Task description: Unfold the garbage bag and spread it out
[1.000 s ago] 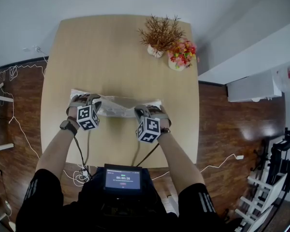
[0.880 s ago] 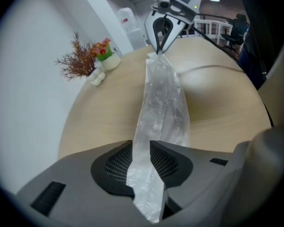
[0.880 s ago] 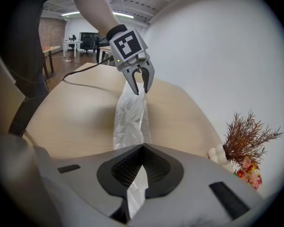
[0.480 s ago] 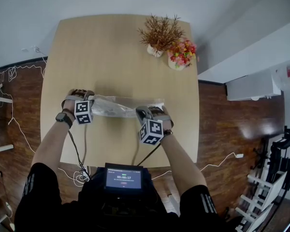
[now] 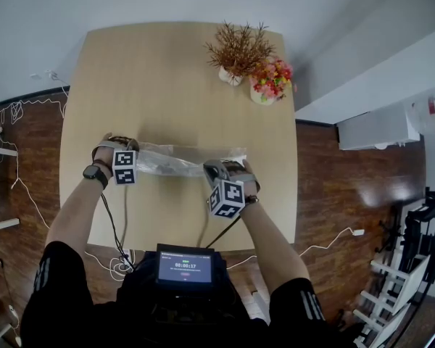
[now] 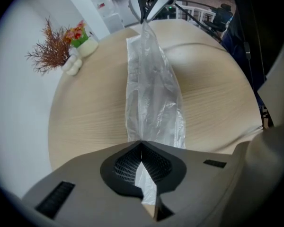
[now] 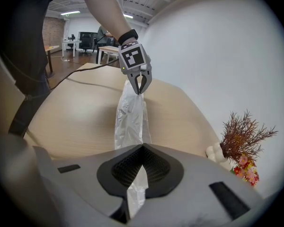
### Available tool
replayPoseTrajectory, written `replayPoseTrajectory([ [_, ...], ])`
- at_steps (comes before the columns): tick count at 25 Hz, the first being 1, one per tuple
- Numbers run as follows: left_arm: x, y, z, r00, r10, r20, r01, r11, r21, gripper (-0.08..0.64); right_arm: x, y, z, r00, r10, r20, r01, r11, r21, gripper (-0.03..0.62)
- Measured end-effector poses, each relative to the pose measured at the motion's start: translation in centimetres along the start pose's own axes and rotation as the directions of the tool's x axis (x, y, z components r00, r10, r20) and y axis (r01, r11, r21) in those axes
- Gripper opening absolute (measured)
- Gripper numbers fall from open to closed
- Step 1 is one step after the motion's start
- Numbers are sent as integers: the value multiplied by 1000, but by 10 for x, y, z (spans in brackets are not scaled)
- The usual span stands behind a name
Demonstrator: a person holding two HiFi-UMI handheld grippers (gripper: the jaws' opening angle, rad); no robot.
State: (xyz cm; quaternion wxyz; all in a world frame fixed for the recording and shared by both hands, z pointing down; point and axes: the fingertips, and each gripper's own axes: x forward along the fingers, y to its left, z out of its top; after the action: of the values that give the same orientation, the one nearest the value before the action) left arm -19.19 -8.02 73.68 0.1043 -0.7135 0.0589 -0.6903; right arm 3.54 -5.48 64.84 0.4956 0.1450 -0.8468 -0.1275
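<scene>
Left gripper (image 6: 142, 149) has just closed on the bag's (image 5: 175, 158) nine-o'clock end; right gripper (image 7: 142, 150) pinches the three-o'clock end, plastic stretched between them.

dried plant (image 5: 239, 48), flower pot (image 5: 271, 80), table (image 5: 163, 78)

Left gripper (image 6: 142, 150) is clamping the garbage bag (image 6: 150, 98)
Jaws have just been closing on it; right gripper (image 6: 145, 6) is gripping its twelve-o'clock end.

An open-plan office: desks (image 7: 46, 48) and office chairs (image 7: 87, 40) stand beyond the bench (image 5: 167, 75), under ceiling strip lights (image 7: 71, 13).
</scene>
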Motion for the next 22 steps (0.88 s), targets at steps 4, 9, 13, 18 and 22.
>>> replayPoseTrajectory([
  [4, -1, -1, -1, 1000, 16, 8, -16, 1000, -10, 1, -1, 1, -1, 1000, -3, -2, 3, 1000, 3, 20],
  [9, -14, 6, -2, 993, 117, 27, -116, 993, -34, 1, -4, 3, -3, 1000, -13, -5, 13, 1000, 17, 20],
  [13, -42, 14, 8, 976, 201, 85, -191, 975, -112, 1, -9, 0, -5, 999, -32, -2, 32, 999, 37, 20],
  [18, -64, 8, 9, 955, 280, 100, -267, 956, -120, 1, -18, 0, -3, 999, -50, -5, 50, 998, 23, 20],
  [22, -79, -3, 11, 943, 315, 110, -302, 946, -120, 1, -25, 3, 0, 997, -82, -2, 82, 996, 17, 20],
])
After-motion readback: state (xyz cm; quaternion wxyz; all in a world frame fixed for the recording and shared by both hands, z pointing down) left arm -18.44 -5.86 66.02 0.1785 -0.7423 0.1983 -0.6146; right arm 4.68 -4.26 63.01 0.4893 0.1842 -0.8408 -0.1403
